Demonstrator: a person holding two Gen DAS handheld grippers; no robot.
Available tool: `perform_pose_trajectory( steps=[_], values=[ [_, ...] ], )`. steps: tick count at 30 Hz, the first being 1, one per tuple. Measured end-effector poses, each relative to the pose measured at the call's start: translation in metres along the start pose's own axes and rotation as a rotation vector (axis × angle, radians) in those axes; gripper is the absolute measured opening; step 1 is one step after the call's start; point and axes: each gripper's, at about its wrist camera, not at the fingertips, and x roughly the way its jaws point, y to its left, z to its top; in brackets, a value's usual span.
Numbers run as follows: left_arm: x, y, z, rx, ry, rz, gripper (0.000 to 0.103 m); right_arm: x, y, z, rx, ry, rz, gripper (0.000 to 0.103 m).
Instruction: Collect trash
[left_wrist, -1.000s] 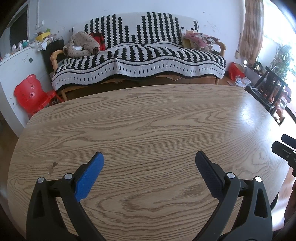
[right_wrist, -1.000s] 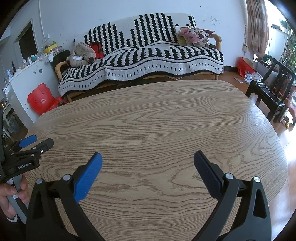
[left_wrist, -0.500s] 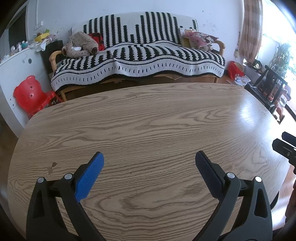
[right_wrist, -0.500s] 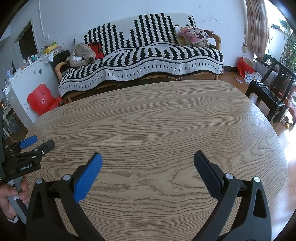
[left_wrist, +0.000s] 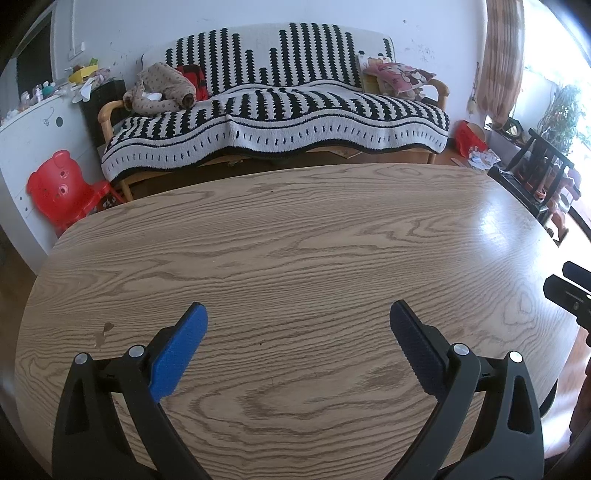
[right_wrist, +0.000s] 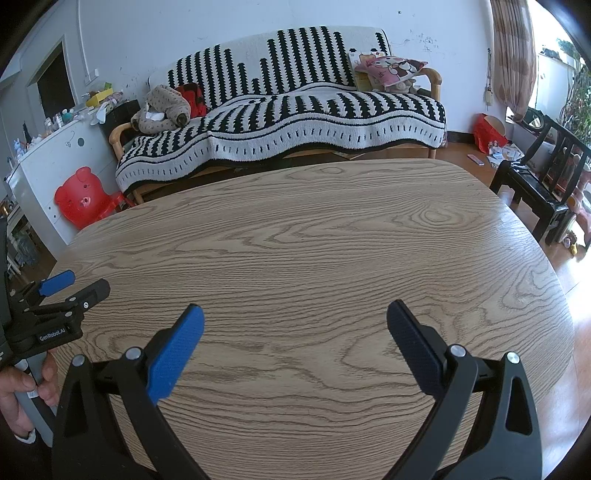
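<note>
Left gripper (left_wrist: 298, 314) jaws spread wide, nothing held, over near edge of wooden table (left_wrist: 295, 236). Right gripper (right_wrist: 295, 314) same: wide apart, empty, over near edge. Tabletop bare apart from a small chip (left_wrist: 103, 329) near left edge. Trash: scattered papers (left_wrist: 480, 158) on floor beyond far right corner, beside red bag (left_wrist: 467, 137).

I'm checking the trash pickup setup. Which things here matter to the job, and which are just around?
Job:
left gripper, open
right gripper, open
scattered papers on the floor, possibly trash

Just around:
wooden table
striped sofa
red chair
</note>
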Motion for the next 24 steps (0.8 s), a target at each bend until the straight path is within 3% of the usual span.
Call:
perform_pose_trajectory(
  steps=[24],
  values=[
    [0.0041,0.0010,0.0002,-0.002,0.009,-0.011,0.096,-0.0010,-0.0017,0.0001,-0.001,0.001,0.000,0.096]
  ],
)
